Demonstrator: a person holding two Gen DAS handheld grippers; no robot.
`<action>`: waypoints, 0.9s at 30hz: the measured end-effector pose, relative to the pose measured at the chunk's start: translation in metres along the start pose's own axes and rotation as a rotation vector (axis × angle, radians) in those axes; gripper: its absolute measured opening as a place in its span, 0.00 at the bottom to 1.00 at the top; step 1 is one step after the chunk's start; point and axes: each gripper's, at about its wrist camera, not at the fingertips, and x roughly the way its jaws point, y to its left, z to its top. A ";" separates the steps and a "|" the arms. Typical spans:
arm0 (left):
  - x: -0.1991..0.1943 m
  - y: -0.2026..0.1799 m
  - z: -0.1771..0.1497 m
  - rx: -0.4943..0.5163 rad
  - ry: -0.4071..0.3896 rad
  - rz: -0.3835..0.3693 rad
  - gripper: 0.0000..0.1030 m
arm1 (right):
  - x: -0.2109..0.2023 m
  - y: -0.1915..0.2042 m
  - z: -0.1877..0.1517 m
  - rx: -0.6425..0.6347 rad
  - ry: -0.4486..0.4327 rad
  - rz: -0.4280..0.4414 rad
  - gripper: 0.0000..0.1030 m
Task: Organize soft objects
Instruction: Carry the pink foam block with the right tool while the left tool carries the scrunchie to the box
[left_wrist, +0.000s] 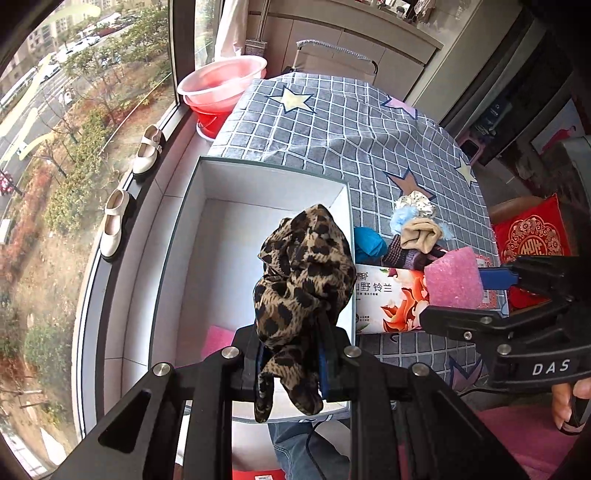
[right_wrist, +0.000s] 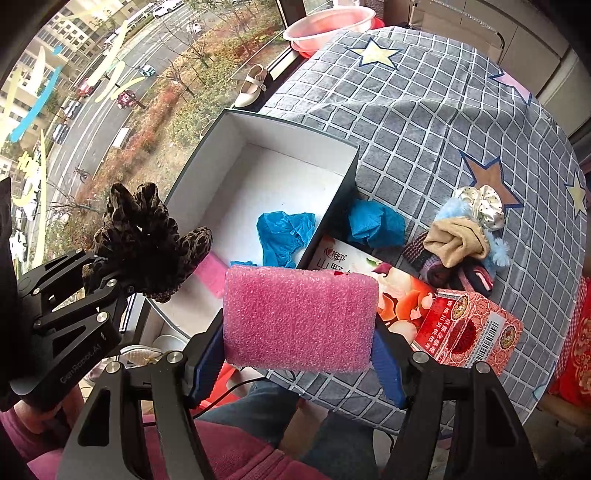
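The left gripper (left_wrist: 291, 354) had its jaws pinching a crumpled, thin leopard-print scarf (left_wrist: 303, 280) at lower centre, above the white rectangular box (left_wrist: 266, 184), while the right gripper (right_wrist: 299, 369) clamped a bumpy pink foam block (right_wrist: 299, 317) over the checked surface (right_wrist: 424, 122).

We're losing the near part of the white box (left_wrist: 207, 258) floor behind the leopard scarf (left_wrist: 301, 291) in the left wrist view; a pink piece (left_wrist: 218, 339) at the box's near wall is only partly showing. In the right wrist view, the pink foam block (right_wrist: 299, 319) is covering the box's near right corner and part of the floral tissue pack (right_wrist: 399, 295). The left gripper's fingertips (left_wrist: 291, 365) are sitting buried in scarf fabric. The striped cloth (right_wrist: 443, 266) near the table's right edge is mostly lying under the beige sock (right_wrist: 456, 240). The red carton's (right_wrist: 476, 332) print is coming out too small to read.
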 end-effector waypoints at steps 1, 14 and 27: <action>0.001 0.004 -0.001 -0.007 0.001 0.005 0.22 | 0.001 0.002 0.001 -0.005 0.001 0.000 0.69; 0.026 0.033 -0.009 -0.060 0.051 0.043 0.22 | 0.022 0.018 0.014 -0.041 0.051 0.007 0.69; 0.042 0.038 -0.004 -0.050 0.078 0.044 0.22 | 0.032 0.027 0.044 -0.045 0.067 0.007 0.69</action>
